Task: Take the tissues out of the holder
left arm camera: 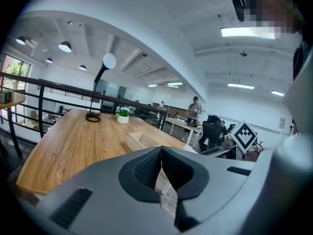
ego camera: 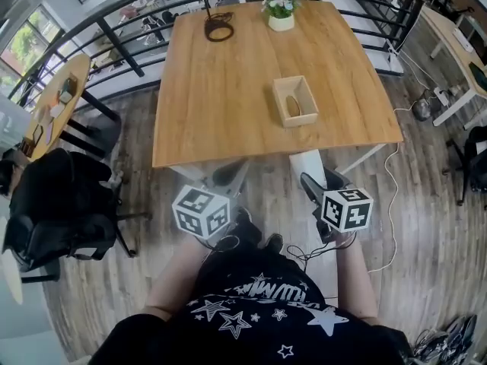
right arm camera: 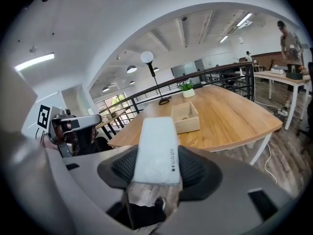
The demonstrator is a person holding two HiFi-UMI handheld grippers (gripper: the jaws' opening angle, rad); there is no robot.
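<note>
The tabletop [ego camera: 221, 97] is a big sheet of light wood. Its near edge runs just in front of the two claws. Both claws hang off the tabletop, over the floor [ego camera: 426, 226], close to the person's body.

The right claw [right arm camera: 156, 169] is spread wide and grips a white tissue pack [right arm camera: 154, 141] between its pads. The pack sticks out forward, toward the tabletop. The left claw [left arm camera: 161, 152] is pinched tight, with its pads touching and nothing between them.

The holder [ego camera: 311, 97], a small open wooden box, sits on the right half of the tabletop. It is apart from the tissue pack. Bare wood lies all around it, right up to the near edge and the right edge. The whole left half of the tabletop is bare too.

At the far edge stand a small plant pot [ego camera: 281, 21] and a lamp [ego camera: 219, 29], well apart from the holder.

A black railing [ego camera: 118, 40] curves behind the far edge. The floor is made of wood planks. A black chair [ego camera: 57, 204] piled with dark things stands off to the left, near a round table [ego camera: 53, 105]. Another desk [ego camera: 449, 36] stands to the right.
</note>
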